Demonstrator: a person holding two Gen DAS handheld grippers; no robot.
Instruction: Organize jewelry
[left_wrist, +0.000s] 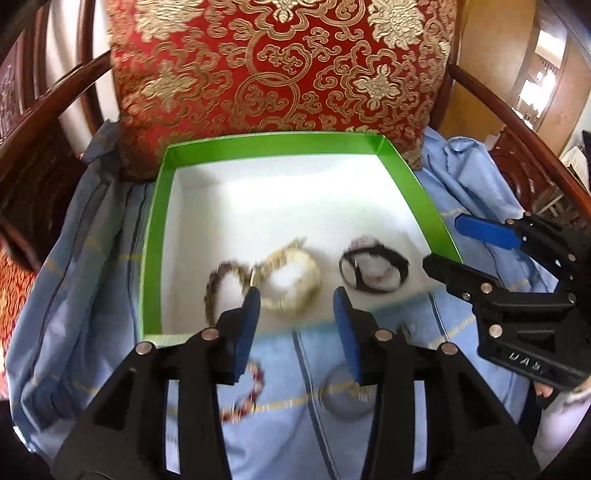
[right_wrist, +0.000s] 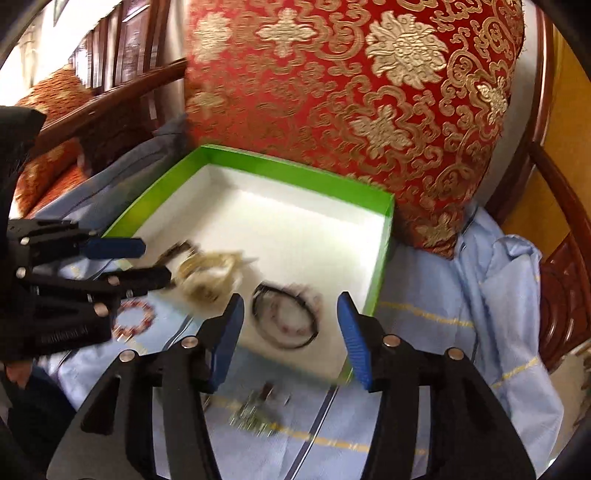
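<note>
A green box (left_wrist: 159, 206) (right_wrist: 295, 171) with a white floor lies on blue cloth. In it lie a gold chain (left_wrist: 221, 284), a gold bracelet (left_wrist: 295, 284) (right_wrist: 210, 273) and a black cord bracelet (left_wrist: 373, 267) (right_wrist: 284, 317). A red bead bracelet (left_wrist: 247, 391) (right_wrist: 135, 319) and a silvery piece (left_wrist: 347, 395) (right_wrist: 255, 410) lie on the cloth in front of the box. My left gripper (left_wrist: 297, 321) (right_wrist: 151, 262) is open and empty over the box's near edge. My right gripper (right_wrist: 291, 332) (left_wrist: 441, 240) is open and empty by the box's right near corner.
A red and gold brocade cushion (left_wrist: 280, 74) (right_wrist: 369, 92) leans behind the box. Dark wooden chair arms (left_wrist: 517, 122) (right_wrist: 569, 206) curve round both sides. The blue cloth (left_wrist: 472, 177) (right_wrist: 498, 280) is rumpled to the right.
</note>
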